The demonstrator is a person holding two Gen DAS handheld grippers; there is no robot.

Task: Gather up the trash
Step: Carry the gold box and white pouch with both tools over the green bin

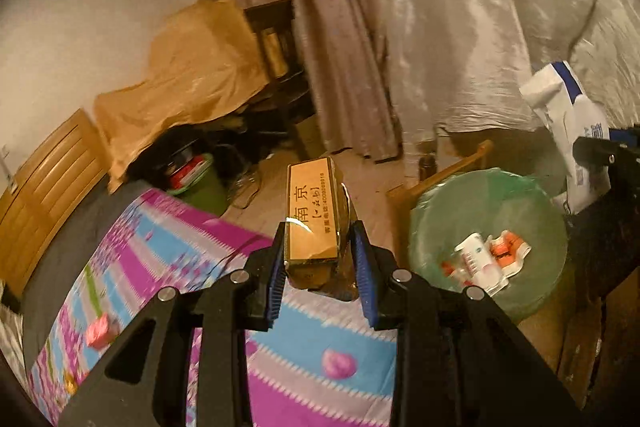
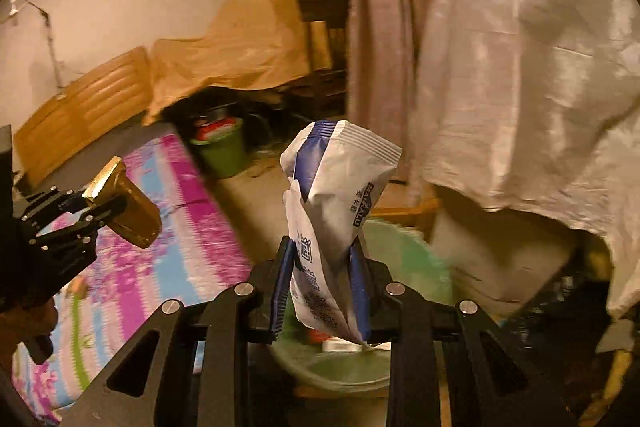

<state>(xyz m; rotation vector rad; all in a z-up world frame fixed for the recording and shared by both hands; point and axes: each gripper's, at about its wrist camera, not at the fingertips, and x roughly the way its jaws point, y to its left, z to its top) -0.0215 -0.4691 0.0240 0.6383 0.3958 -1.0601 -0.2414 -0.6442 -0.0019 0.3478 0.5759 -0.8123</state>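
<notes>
Left gripper (image 1: pixel 318 263): clamped on a gold cigarette box (image 1: pixel 314 217), blue ribbed fingers (image 1: pixel 362 259) pressing both long sides; box long axis pointing away along the fingers, stiff glossy card with printed characters.
Right gripper (image 2: pixel 322 279): closed around a white-and-blue snack bag (image 2: pixel 340 195), crinkled soft film, upright, crimped top far, lower end hanging below the fingers.
Bin (image 1: pixel 440 211): round, lined with thin green plastic, on the floor right of the bed (image 1: pixel 208 267); 2 or more wrappers already inside.
Key relation: bag directly above the near rim of the bin; box left of the bin, over the bed edge, needing a shift right. Right gripper nearer.
Likely step: carrying both pieces to the bin for release.
Risk: light bag may cling to a finger pad.
</notes>
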